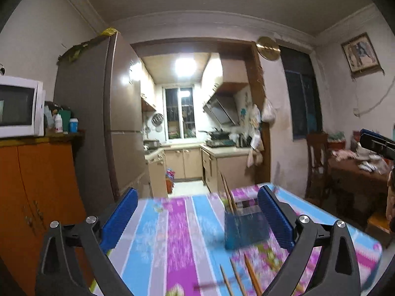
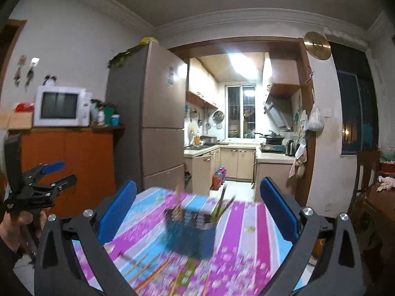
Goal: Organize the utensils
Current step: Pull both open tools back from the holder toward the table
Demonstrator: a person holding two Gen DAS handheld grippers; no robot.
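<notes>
A dark blue mesh utensil holder (image 1: 244, 229) (image 2: 190, 234) stands on a table with a striped, flowered cloth (image 1: 172, 234) (image 2: 246, 222). Chopsticks (image 1: 228, 194) (image 2: 222, 204) stick up out of it. More chopsticks (image 1: 251, 276) (image 2: 148, 268) lie loose on the cloth in front of it. My left gripper (image 1: 197, 212) is open wide with nothing between its blue pads; the holder sits just ahead of its right pad. It also shows at the far left of the right wrist view (image 2: 61, 174), in a hand. My right gripper (image 2: 197, 209) is open and empty, the holder ahead between its fingers. Motion blurs the table.
An orange cabinet (image 1: 37, 185) (image 2: 74, 160) with a white microwave (image 2: 61, 106) stands left, beside a tall brown fridge (image 1: 111, 111) (image 2: 153, 111). A doorway behind the table leads into a kitchen. A wooden chair (image 1: 316, 160) and a cluttered side table (image 1: 358, 170) stand right.
</notes>
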